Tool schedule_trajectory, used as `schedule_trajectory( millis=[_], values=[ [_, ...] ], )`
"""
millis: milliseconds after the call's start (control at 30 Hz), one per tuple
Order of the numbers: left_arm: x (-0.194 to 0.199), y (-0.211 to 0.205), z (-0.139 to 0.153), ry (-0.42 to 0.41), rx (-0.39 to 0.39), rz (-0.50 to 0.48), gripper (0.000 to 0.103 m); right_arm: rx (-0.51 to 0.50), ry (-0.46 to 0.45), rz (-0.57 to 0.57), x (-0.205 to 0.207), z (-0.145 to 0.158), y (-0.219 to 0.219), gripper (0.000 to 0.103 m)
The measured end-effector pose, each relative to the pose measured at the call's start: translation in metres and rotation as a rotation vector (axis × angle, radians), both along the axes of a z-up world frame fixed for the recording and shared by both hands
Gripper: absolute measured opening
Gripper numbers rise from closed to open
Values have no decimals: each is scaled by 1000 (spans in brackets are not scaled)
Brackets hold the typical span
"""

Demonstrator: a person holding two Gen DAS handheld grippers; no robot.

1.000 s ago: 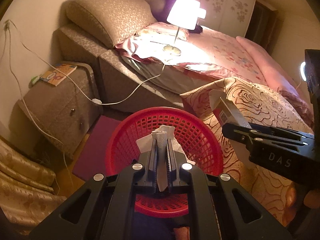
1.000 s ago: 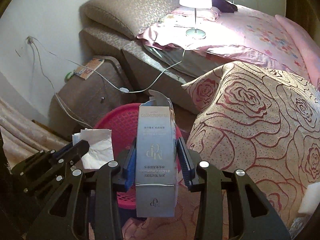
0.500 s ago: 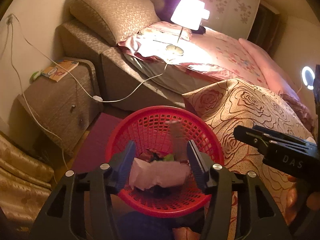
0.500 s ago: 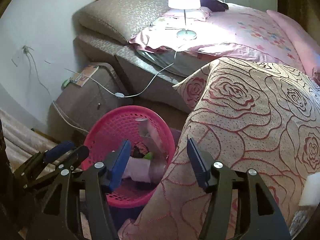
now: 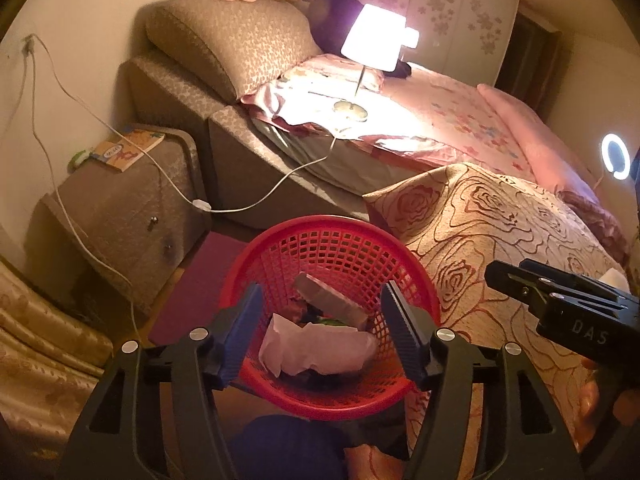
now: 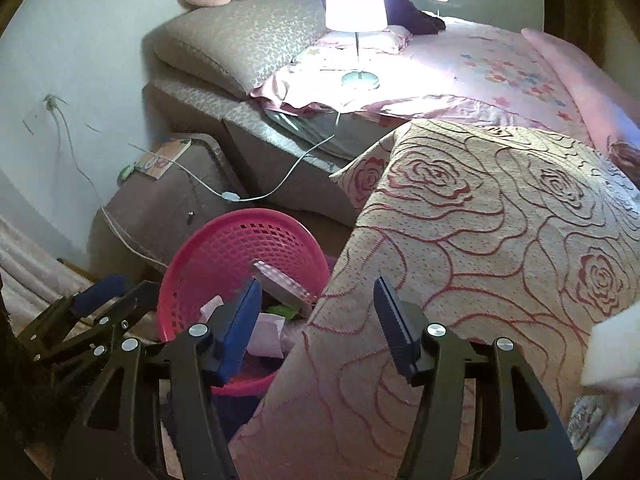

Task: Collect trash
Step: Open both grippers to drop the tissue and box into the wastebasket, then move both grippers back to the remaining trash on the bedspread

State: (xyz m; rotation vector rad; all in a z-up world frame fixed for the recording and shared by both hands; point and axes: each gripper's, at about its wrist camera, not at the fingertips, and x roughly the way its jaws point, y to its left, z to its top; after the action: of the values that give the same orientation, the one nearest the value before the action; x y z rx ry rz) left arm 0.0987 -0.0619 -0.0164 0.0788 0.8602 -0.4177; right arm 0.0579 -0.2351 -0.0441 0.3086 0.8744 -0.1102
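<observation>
Here we see our left gripper (image 5: 320,328) spread wide and empty above the red basket (image 5: 280,248); our right gripper (image 6: 316,320) is just as wide, holding nothing, over the rose-patterned quilt (image 6: 500,220); the crumpled tissue (image 5: 316,348) and grey box (image 5: 330,300) lie inside the basket, below the left fingers; the right gripper's body reads "DAS".

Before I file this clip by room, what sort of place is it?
Most likely a bedroom: a bed with pink floral bedding, a lit lamp standing on it, and a bedside cabinet beside a red trash basket.
</observation>
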Motion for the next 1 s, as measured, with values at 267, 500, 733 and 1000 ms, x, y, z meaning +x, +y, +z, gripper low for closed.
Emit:
schedule_trajectory(
  millis=[267, 500, 733, 1000],
  values=[
    [-22, -4, 7, -20, -19, -24, 63, 4, -32, -22, -37, 14, -9, 57],
    [-50, -26, 12, -45, -17, -95, 63, -11, -75, -93, -84, 31, -41, 57],
    [-71, -46, 15, -64, -13, -162, 63, -42, -95, -185, -131, 38, -79, 57],
    [-95, -73, 11, -61, -10, -254, 63, -68, -85, -289, -178, 33, -116, 57]
  ],
)
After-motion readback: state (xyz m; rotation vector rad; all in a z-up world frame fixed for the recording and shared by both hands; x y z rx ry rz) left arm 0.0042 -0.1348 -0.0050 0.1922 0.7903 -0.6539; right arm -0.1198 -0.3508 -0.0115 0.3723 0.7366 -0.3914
